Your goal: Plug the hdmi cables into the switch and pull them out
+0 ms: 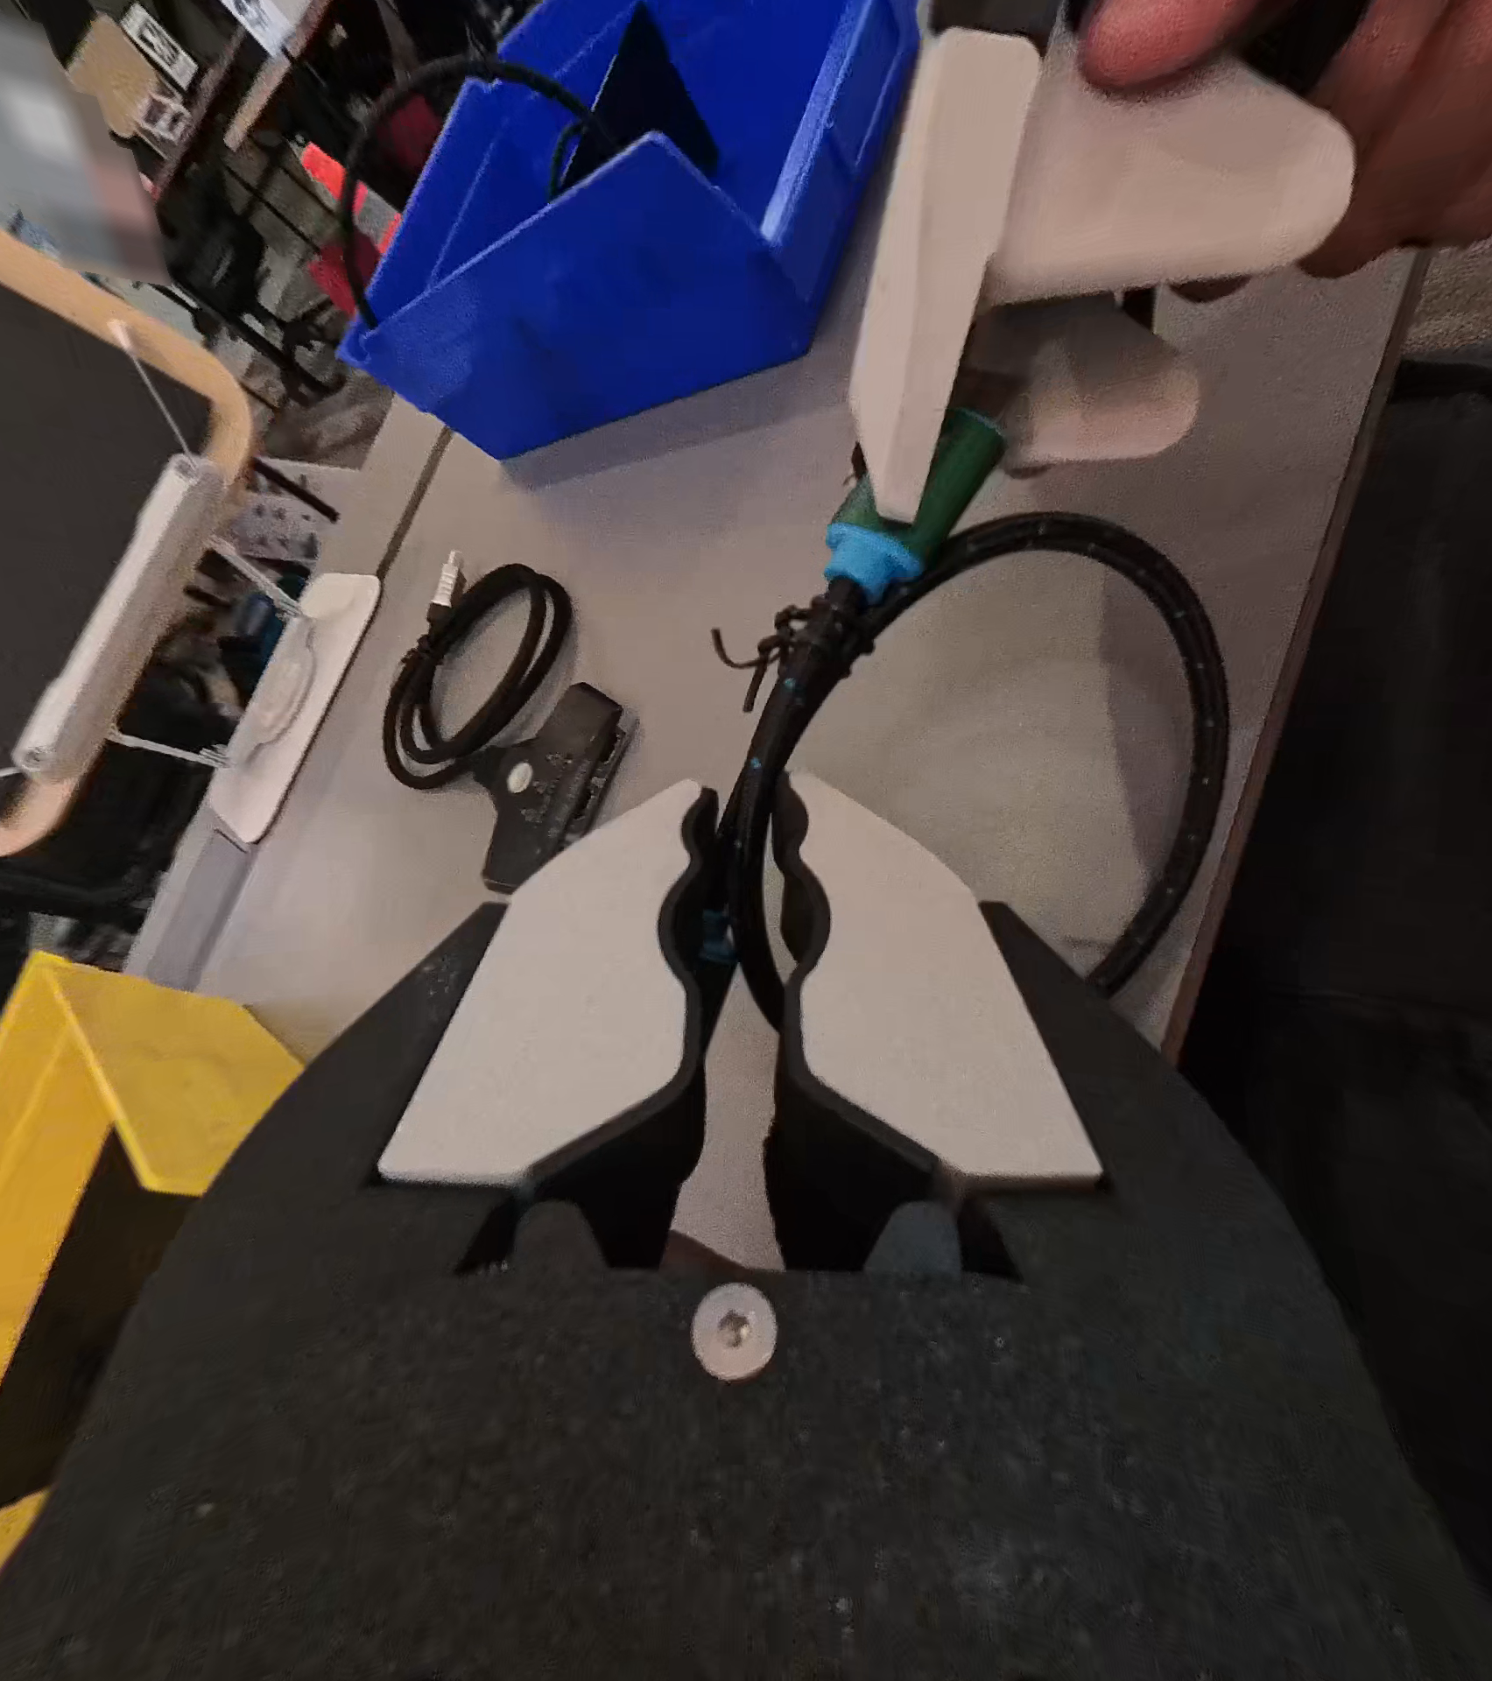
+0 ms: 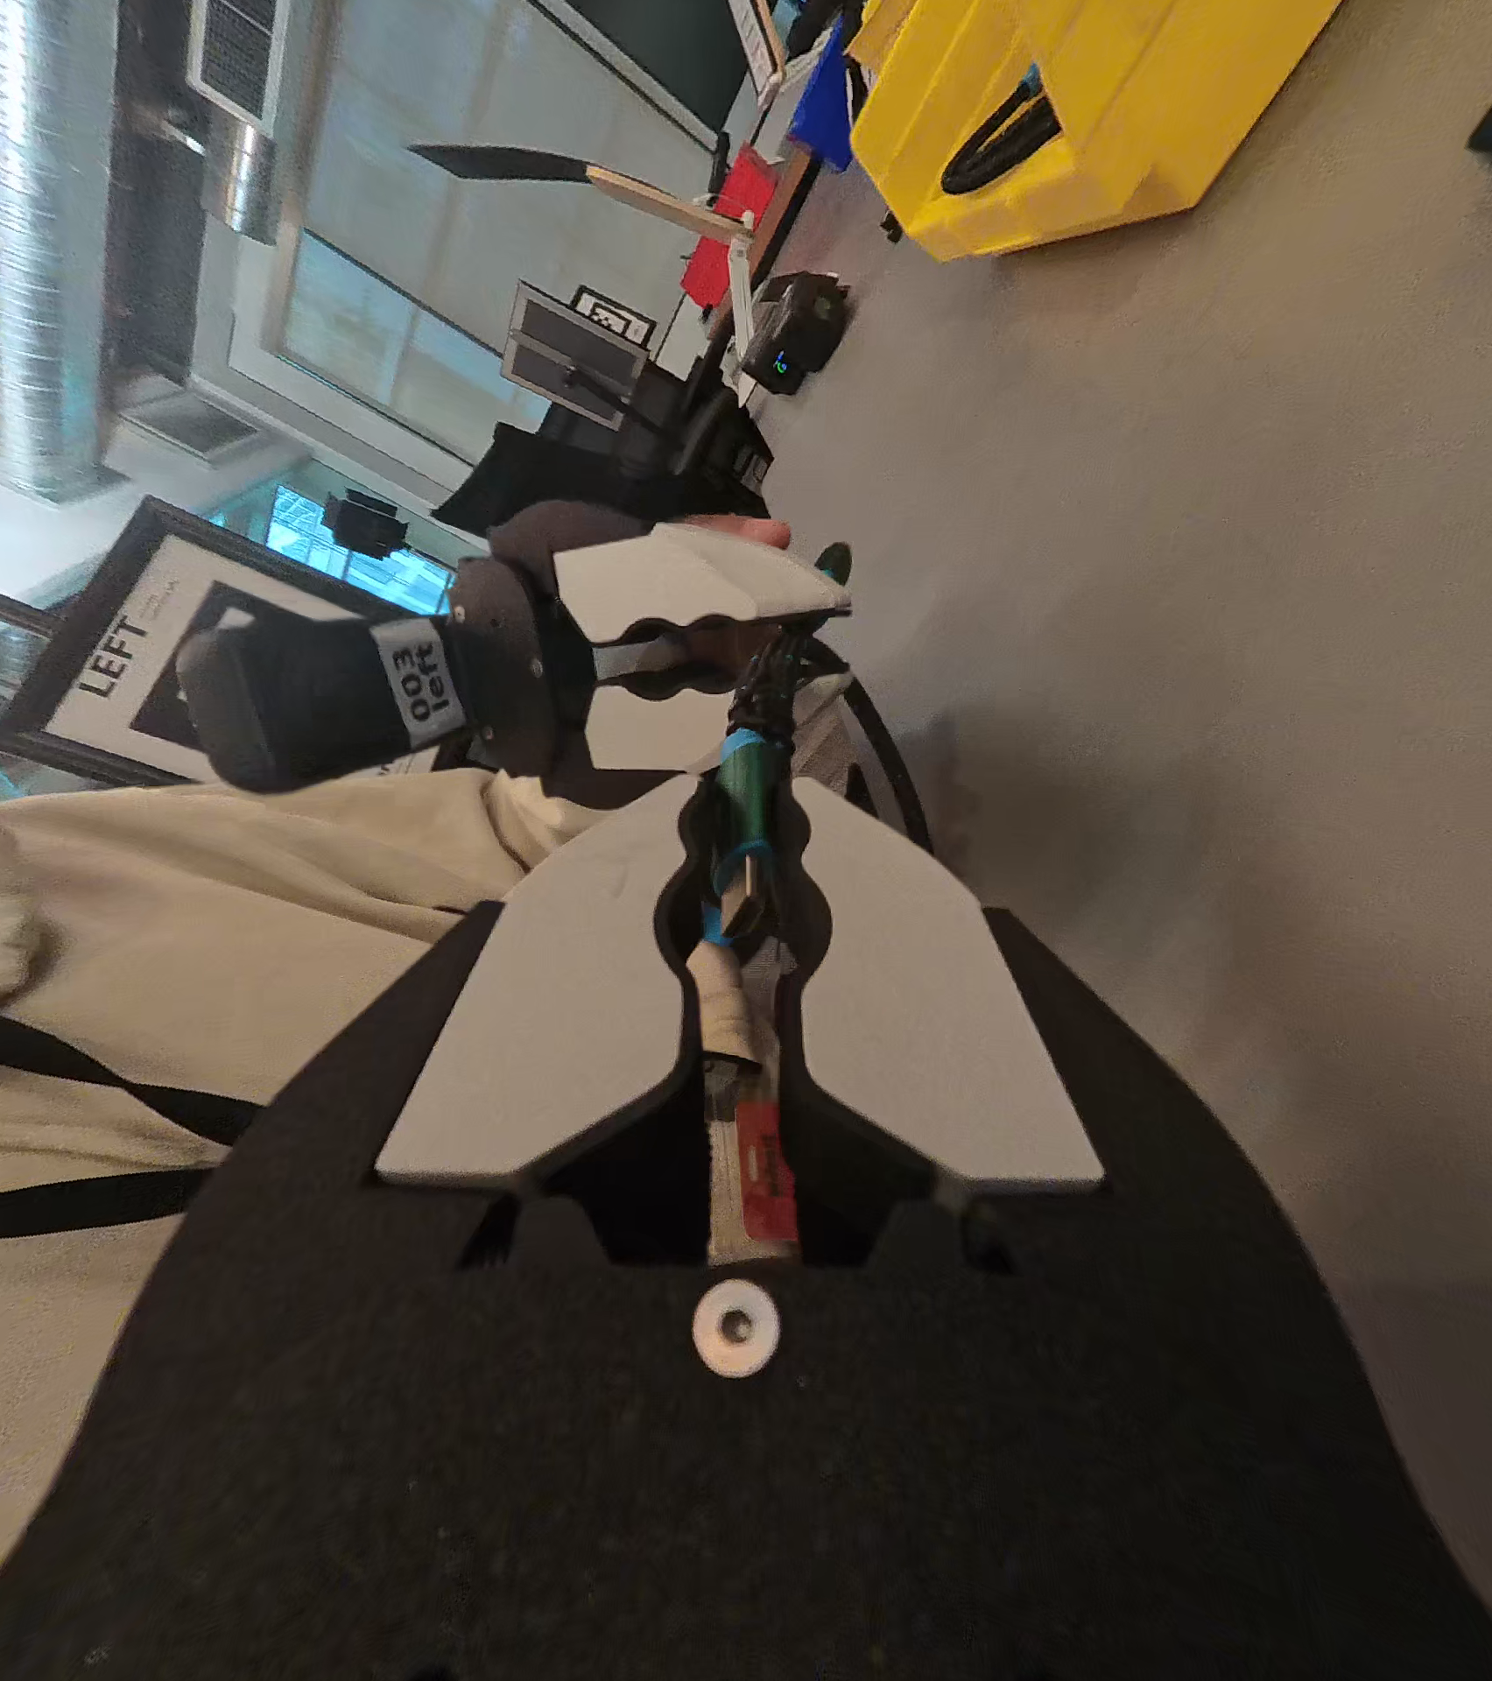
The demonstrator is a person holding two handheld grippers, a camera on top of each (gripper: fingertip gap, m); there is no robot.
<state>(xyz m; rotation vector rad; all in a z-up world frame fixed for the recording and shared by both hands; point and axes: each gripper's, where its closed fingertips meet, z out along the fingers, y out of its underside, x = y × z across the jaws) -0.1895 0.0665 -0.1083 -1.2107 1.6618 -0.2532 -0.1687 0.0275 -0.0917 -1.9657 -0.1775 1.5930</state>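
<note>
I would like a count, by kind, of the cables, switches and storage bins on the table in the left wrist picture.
Cables: 2, held bundle, coiled cable
Switch: 1
Bins: 2, blue bin, yellow bin
Total: 5

We see a blue bin (image 1: pixel 624 264) standing at the far end of the grey table (image 1: pixel 1043 728), and a yellow bin (image 1: pixel 24 1155) sitting at the near left corner; in the right wrist view the yellow bin (image 2: pixel 1079 118) has a dark loop showing through its front opening. We find a flat white pad (image 1: pixel 297 700) lying near the table's left edge, with a wood-framed dark panel (image 1: pixel 42 509) beyond it. We also note a framed poster (image 2: pixel 133 655) and a shiny metal duct (image 2: pixel 24 236) in the room behind.
</note>
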